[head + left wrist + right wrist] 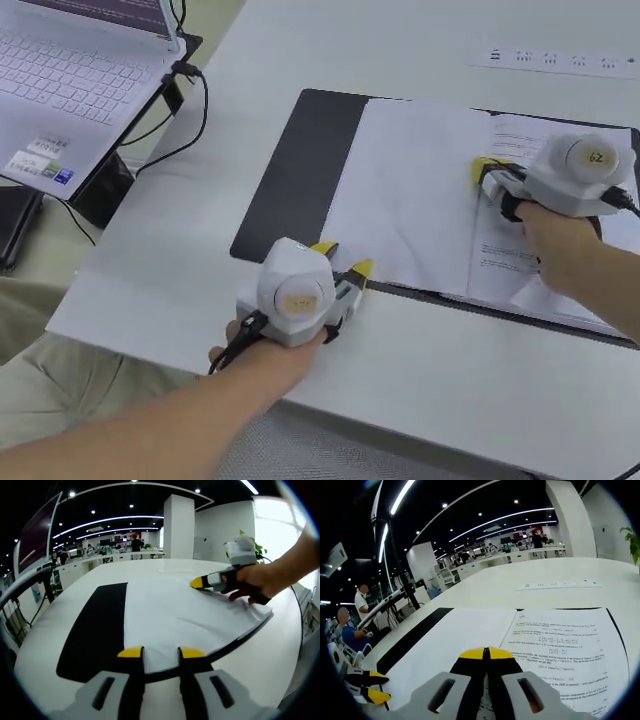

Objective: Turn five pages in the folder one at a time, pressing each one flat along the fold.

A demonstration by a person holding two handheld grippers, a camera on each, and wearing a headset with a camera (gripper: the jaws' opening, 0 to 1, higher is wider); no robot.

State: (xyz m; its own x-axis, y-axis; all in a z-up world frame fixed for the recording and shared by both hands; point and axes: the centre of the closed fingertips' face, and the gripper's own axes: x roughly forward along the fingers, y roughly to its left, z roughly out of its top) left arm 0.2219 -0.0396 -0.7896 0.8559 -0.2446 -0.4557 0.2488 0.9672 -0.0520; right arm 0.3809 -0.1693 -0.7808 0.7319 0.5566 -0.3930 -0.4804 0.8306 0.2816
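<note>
Left gripper, jaws spread, is low over the white table, with the open black folder's near edge just ahead of its tips. Right gripper's jaws, pressed together, are down on the pages near the fold.

At 10 o'clock in the head view the laptop is cut by the top and left edges. The folder runs off the frame at 3 o'clock. The right hand covers part of the printed page, whose text is too fine to read. In the right gripper view the fingers hide the near end of the fold.
</note>
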